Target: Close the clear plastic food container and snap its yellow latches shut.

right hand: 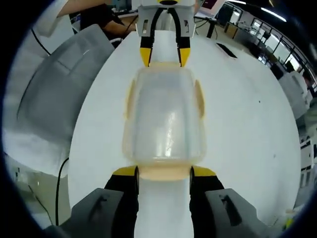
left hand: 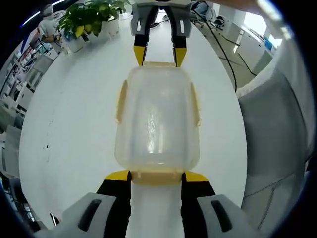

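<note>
Sitting in the middle of a white round table [left hand: 69, 129], the clear plastic food container [left hand: 157, 121] has its lid on and pale yellow latches [left hand: 121, 101] along its sides. The left gripper [left hand: 156, 176] and the right gripper [right hand: 164, 171] face each other from opposite ends, each with jaws spread beside an end latch. A potted plant [left hand: 91, 20] stands at the table's far edge, a grey chair [right hand: 59, 99] is pulled up to the rim, and office desks [right hand: 252, 37] lie beyond.
</note>
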Available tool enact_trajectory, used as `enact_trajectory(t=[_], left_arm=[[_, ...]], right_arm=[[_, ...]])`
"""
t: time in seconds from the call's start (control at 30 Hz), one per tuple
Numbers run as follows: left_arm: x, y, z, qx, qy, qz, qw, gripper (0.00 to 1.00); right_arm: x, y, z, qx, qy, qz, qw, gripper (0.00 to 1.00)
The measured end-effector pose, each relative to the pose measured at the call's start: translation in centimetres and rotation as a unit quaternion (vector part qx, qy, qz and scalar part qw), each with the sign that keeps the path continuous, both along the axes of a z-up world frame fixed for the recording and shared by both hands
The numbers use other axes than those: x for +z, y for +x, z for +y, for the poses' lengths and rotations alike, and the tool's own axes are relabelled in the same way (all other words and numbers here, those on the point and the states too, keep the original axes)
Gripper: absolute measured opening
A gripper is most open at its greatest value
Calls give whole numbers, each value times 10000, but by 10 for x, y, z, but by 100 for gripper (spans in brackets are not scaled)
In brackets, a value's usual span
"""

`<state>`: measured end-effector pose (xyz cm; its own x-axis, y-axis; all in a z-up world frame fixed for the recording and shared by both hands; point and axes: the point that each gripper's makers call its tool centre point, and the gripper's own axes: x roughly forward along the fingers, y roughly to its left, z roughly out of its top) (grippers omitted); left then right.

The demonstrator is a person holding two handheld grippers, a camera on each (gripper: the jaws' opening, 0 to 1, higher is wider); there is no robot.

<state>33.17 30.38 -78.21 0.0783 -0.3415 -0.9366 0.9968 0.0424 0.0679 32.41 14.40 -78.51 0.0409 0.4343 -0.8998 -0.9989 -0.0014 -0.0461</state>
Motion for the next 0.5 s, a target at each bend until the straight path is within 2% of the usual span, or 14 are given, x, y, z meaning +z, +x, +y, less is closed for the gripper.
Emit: enact_trajectory(t=[0.5], left_arm=[[3, -9, 0, 84, 111, 118, 9998, 33]], right_arm=[[0, -6, 1, 92, 7, 100, 9999, 36]])
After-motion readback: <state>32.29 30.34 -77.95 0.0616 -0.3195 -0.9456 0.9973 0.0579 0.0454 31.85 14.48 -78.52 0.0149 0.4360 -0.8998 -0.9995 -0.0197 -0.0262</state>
